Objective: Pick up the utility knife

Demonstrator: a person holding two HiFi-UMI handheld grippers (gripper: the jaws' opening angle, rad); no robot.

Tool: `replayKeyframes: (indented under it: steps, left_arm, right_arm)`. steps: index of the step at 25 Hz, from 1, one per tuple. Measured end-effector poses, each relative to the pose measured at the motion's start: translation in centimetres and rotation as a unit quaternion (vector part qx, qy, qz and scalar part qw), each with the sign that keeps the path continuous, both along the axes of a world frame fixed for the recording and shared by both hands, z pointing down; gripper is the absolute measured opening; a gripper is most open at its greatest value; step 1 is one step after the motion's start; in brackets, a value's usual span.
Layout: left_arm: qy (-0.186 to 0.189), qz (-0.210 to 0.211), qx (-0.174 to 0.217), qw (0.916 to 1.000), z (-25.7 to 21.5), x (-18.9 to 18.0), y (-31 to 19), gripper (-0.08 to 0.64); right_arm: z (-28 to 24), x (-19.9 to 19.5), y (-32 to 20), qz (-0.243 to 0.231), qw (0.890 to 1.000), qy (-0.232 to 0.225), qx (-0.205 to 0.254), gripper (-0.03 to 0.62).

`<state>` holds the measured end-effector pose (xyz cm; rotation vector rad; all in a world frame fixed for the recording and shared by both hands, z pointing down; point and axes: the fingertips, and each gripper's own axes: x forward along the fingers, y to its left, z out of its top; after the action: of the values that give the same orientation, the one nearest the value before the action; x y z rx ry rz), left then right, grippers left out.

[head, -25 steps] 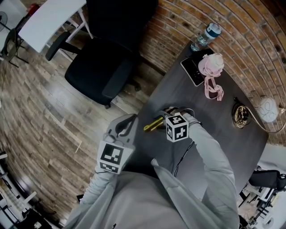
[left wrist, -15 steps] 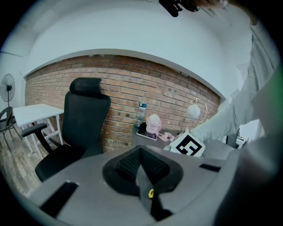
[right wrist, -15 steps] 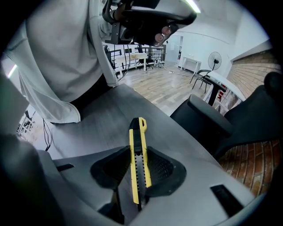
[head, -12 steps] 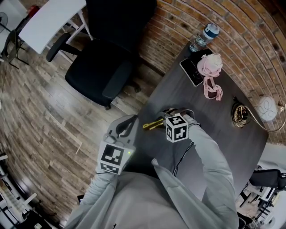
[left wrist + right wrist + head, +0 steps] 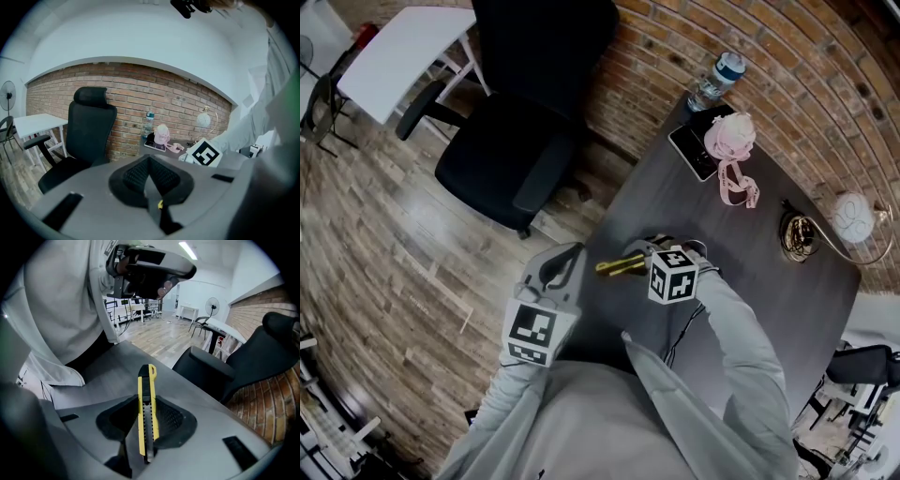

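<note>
Yellow utility knife (image 5: 617,267) sat clamped in the right gripper (image 5: 146,401), whose jaws had just closed partway onto it, at the dark table's (image 5: 741,281) edge. Left gripper (image 5: 149,161) was closed, empty.

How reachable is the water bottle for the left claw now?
Probably yes, with a stretch: the left claw is shut and empty, and bare desk lies between it and the water bottle at the far corner.

Slim yellow-and-black utility knife (image 5: 146,394) — clamped lengthwise in the right gripper (image 5: 146,427), black-capped end sticking out.
</note>
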<state>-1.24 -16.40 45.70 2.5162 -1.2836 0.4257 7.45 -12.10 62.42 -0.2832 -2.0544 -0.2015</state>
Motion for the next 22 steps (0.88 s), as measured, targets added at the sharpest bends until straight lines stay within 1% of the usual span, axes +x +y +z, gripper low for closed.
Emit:
replayKeyframes:
  steps: [7, 12, 14, 17, 22]
  left_arm:
    - [0.004, 0.01, 0.019, 0.9998, -1.5, 0.0, 0.5, 0.018]
    - [0.011, 0.024, 0.031, 0.9991, -2.6, 0.2, 1.1, 0.018]
    - [0.011, 0.035, 0.037, 0.9986, -2.9, 0.4, 1.3, 0.018]
    - [0.015, 0.054, 0.042, 0.9975, -3.7, 1.2, 1.7, 0.018]
    - [0.024, 0.089, 0.057, 0.9941, -5.2, 3.0, 2.3, 0.018]
  right_arm:
    - [-3.3, 0.1, -0.4, 0.071, 0.997, -0.038, 0.024, 0.127]
    - [-6.3, 0.9, -0.1, 0.13, 0.988, -0.067, 0.044, 0.127]
    - [-7.6, 1.3, -0.1, 0.161, 0.982, -0.086, 0.053, 0.127]
    - [-9.6, 2.4, 0.0, 0.208, 0.969, -0.115, 0.073, 0.127]
    - [-12.9, 4.4, 0.7, 0.286, 0.939, -0.158, 0.108, 0.127]
